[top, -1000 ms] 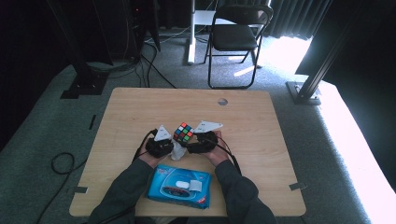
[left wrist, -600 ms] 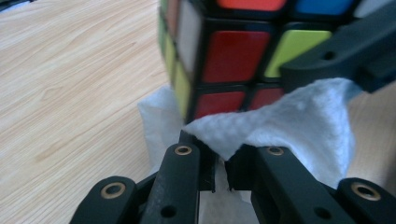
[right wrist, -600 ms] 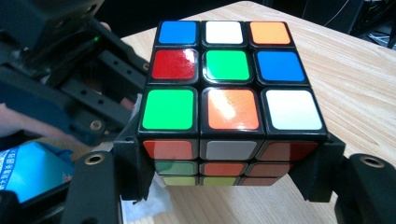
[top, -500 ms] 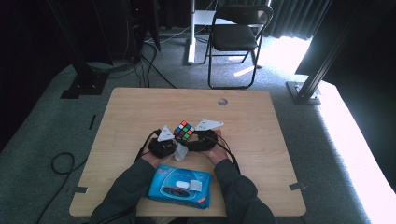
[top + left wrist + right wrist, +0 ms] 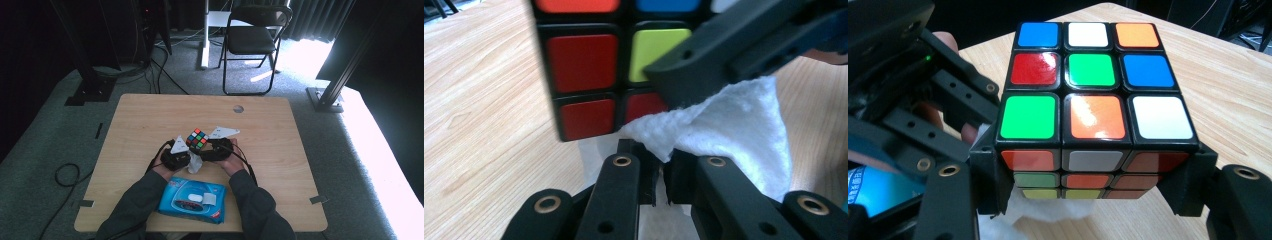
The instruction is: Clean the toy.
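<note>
A scrambled colour cube [image 5: 1093, 100] sits between the jaws of my right gripper [image 5: 1093, 185], which is shut on its two sides and holds it just above the table. In the high view the cube [image 5: 197, 140] is near the table's middle, between both hands. My left gripper [image 5: 663, 165] is shut on a white wipe [image 5: 724, 125], pressed up against the cube's lower face [image 5: 589, 75]. The wipe [image 5: 194, 162] hangs below the cube, with the left gripper [image 5: 185, 159] on its left and the right gripper [image 5: 205, 147] on its right. A jaw of the right gripper crosses the top of the left gripper view.
A blue pack of wet wipes [image 5: 192, 200] lies at the table's near edge between the forearms. The wooden table [image 5: 280, 130] has a small round hole [image 5: 238, 108] near its far edge. A folding chair [image 5: 252, 40] stands beyond the table.
</note>
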The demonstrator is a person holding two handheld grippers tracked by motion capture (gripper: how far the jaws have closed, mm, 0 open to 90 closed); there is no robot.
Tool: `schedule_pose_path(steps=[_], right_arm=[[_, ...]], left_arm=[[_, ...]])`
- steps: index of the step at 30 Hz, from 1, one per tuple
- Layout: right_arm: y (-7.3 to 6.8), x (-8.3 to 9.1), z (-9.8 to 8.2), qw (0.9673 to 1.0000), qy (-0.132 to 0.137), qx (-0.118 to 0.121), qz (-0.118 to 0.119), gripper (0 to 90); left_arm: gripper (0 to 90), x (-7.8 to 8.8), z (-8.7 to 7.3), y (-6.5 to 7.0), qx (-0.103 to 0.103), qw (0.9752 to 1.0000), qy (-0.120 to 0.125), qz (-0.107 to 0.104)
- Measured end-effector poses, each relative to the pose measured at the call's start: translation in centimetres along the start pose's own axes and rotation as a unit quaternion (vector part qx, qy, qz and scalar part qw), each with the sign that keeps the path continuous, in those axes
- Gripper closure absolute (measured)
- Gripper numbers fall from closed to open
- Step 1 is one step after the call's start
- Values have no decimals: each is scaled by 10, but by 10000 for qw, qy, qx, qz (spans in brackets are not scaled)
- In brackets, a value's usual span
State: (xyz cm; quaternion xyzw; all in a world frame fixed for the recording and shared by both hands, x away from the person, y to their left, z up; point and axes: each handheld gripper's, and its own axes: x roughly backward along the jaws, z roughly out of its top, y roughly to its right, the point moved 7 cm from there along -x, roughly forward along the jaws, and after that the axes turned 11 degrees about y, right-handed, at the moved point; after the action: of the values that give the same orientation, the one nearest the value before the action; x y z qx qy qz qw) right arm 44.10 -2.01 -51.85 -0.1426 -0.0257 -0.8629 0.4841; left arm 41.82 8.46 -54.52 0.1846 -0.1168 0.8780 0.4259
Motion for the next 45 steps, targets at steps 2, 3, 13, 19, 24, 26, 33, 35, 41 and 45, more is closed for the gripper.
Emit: schedule_pose_path(steps=[2, 3, 13, 19, 24, 26, 33, 35, 41, 45], right_arm=[[0, 1, -1, 10000, -30, -9, 9, 341], [0, 1, -1, 10000, -35, -11, 13, 341], [1, 3, -3, 10000, -26, -6, -20, 341], [5, 3, -9, 9998, -106, -34, -145, 341], [5, -2, -14, 9995, -222, 26, -205, 341], [6, -5, -17, 9991, -300, 75, -277, 340], [11, -12, -29, 9969, -570, 201, -510, 340], [12, -14, -32, 9964, -623, 194, -544, 340], [16, -19, -41, 9948, -765, 159, -660, 340], [18, -22, -45, 9938, -821, 193, -726, 340]], left_arm=[[848, 2, -1, -3, 78, 10000, 33, 29], [848, 2, -1, -5, 103, 9999, 56, 69], [848, 17, -4, -23, 389, 9981, 240, 422], [848, 26, -9, -31, 428, 9973, 219, 563], [848, 29, -13, -31, 419, 9970, 205, 619], [848, 31, -13, -31, 422, 9969, 202, 633], [848, 35, -17, -34, 477, 9958, 183, 761], [848, 37, -19, -36, 526, 9953, 186, 792], [848, 40, -23, -36, 573, 9949, 174, 816], [848, 40, -24, -36, 578, 9950, 172, 798]])
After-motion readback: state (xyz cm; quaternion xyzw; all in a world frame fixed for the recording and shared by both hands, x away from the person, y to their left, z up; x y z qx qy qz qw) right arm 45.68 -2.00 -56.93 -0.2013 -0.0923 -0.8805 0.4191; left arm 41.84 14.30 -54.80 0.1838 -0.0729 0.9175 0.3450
